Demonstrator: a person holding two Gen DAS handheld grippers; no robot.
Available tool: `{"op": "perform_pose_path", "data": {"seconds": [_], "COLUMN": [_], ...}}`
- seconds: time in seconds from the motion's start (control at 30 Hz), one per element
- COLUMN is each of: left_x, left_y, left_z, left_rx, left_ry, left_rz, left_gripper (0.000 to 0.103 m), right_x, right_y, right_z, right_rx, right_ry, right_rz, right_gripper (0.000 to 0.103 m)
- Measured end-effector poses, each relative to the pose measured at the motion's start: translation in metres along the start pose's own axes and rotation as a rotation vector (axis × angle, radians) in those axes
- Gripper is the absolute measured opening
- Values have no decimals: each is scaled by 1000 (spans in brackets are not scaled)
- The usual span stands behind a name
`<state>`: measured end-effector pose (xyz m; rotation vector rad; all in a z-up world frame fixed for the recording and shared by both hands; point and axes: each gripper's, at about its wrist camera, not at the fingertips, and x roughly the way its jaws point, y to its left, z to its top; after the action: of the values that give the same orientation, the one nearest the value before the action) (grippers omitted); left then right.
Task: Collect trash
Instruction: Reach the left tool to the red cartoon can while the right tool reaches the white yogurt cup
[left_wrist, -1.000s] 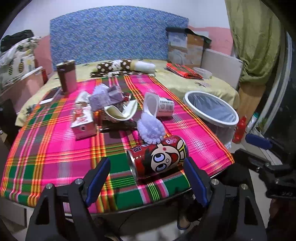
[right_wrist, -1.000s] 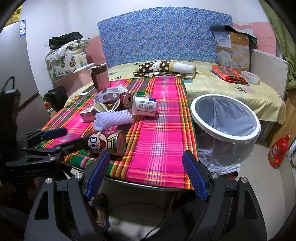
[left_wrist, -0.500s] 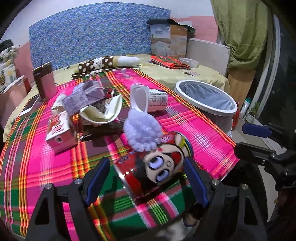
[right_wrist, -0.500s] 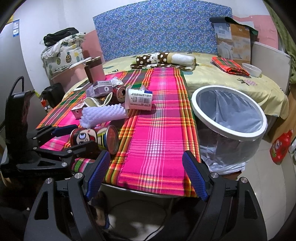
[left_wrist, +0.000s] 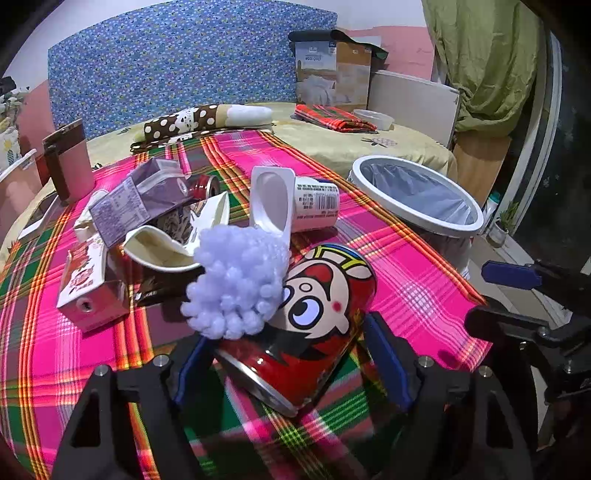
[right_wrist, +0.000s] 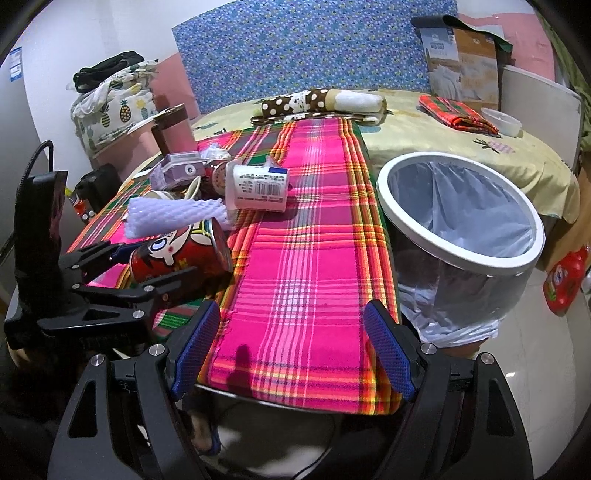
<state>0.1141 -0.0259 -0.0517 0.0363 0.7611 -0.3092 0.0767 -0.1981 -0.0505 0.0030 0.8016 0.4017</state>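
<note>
A red cartoon-face can (left_wrist: 310, 325) lies on its side on the plaid tablecloth (left_wrist: 399, 258). My left gripper (left_wrist: 291, 363) is open with its blue pads on either side of the can, close to it; it also shows in the right wrist view (right_wrist: 147, 266) around the can (right_wrist: 181, 254). A white foam fruit net (left_wrist: 236, 280) rests against the can. Behind lie a white yogurt cup (left_wrist: 295, 203), a torn paper bowl (left_wrist: 173, 243) and cartons (left_wrist: 92, 284). My right gripper (right_wrist: 291, 354) is open and empty above the table's front edge. The white-rimmed bin (right_wrist: 461, 225) stands to its right.
A brown and pink tumbler (left_wrist: 68, 158) stands at the table's far left. A bed with a spotted pillow (right_wrist: 321, 103) and folded red cloth (right_wrist: 456, 114) lies behind. A red bottle (right_wrist: 565, 277) sits on the floor by the bin.
My left gripper has moved forward so the red can now lies between its pads, and the pads have narrowed around it. My right gripper has shifted slightly closer to the table.
</note>
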Motion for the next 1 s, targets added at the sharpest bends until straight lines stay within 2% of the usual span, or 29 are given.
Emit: {"op": "perform_pose_path", "data": {"seconds": [0.17, 0.4, 0.63, 0.9, 1.0], "left_x": [-1, -15, -33, -50, -54], "left_y": [6, 17, 41, 60, 70], "left_z": [0, -12, -26, -38, -43], "left_rx": [-46, -120, -210, -273, -289], "left_ry": [-8, -11, -19, -40, -45], "left_rz": [-12, 46, 105, 127, 143], "left_gripper": [73, 68, 67, 67, 67], "right_x": [4, 13, 27, 42, 47], "right_y": [-1, 6, 24, 42, 43], "right_z": [4, 12, 22, 32, 39], "right_rx": [0, -15, -45, -90, -107], "right_ry": [5, 19, 47, 63, 50], "right_rz": [-1, 35, 87, 143, 119], "right_gripper": [81, 81, 81, 79, 79]}}
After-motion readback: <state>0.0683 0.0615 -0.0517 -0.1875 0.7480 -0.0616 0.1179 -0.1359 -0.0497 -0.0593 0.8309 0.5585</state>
